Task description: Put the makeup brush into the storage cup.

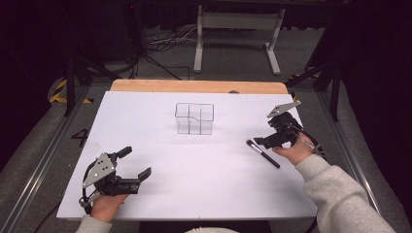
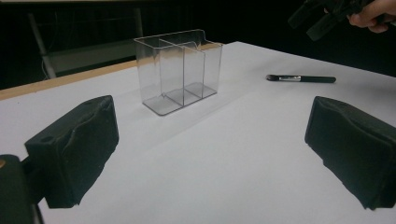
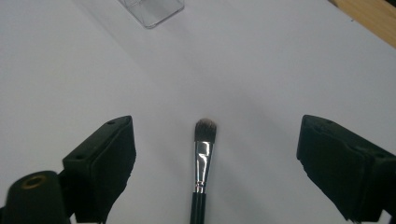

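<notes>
A black-handled makeup brush (image 1: 263, 153) lies flat on the white table sheet (image 1: 204, 189) at the right, bristles toward the middle. My right gripper (image 1: 266, 132) hovers just beyond it, open. In the right gripper view the brush (image 3: 204, 140) lies on the sheet between the wide-apart jaws of the right gripper (image 3: 215, 158), and the pads do not touch it. A clear plastic organiser (image 1: 194, 119) with several compartments stands upright at the centre back. My left gripper (image 1: 136, 162) rests at the front left, open and holding nothing, facing the organiser (image 2: 180, 70).
The white sheet covers a wooden table whose bare edge (image 1: 194, 86) shows at the back. Beyond it are a white table frame (image 1: 238, 22) and cables on a dark floor. In the left gripper view the brush (image 2: 301, 78) lies right of the organiser, with the right gripper (image 2: 317, 18) above it.
</notes>
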Available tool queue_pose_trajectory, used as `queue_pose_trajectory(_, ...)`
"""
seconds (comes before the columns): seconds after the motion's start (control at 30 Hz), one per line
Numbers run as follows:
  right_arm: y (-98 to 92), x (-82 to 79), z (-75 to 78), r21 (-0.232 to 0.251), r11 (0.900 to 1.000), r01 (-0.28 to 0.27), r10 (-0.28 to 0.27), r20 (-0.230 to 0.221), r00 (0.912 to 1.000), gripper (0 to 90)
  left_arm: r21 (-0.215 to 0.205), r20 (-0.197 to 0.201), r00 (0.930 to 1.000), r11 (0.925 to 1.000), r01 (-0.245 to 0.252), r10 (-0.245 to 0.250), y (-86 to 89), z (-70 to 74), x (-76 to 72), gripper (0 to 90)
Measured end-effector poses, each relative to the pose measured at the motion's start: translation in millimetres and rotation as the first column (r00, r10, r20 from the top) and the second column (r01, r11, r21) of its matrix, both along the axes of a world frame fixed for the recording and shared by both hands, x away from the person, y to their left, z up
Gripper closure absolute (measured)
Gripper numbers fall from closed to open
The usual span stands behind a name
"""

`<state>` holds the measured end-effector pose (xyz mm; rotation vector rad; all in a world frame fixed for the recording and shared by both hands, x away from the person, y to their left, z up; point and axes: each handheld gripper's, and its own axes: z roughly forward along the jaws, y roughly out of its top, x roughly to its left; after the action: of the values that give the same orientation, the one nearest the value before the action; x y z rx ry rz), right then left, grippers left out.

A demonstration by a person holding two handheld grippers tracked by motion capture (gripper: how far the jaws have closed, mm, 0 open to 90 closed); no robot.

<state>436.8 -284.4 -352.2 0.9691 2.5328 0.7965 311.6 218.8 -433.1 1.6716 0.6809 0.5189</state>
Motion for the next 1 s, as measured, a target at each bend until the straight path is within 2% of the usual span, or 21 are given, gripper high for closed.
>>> queue_pose_trajectory(0.17,3.6,5.8,0.5,-0.034,0.999,-0.010,0.008,-0.057,0.9984,10.8,0.006,-0.005,1.0000,0.9999,0.008,-0.008,-0.8,-0.3,0.0,4.1)
queue_pose_trajectory(0.27,7.1,8.6,0.2,-0.071,0.997,-0.017,0.011,-0.086,0.9962,10.1,0.008,-0.002,1.0000,0.9999,0.009,-0.009,-1.6,-0.3,-0.2,4.3)
queue_pose_trajectory(0.73,14.0,17.8,0.5,-0.160,0.986,-0.044,0.017,-0.163,0.9865,10.0,0.009,-0.002,0.9999,0.9999,0.012,-0.012,-1.3,-0.1,-0.2,4.7)
queue_pose_trajectory(1.0,18.0,22.8,-2.7,-0.208,0.976,-0.057,0.009,-0.225,0.9743,10.0,0.013,-0.004,0.9999,0.9998,0.016,-0.016,-1.4,0.0,0.0,4.9)
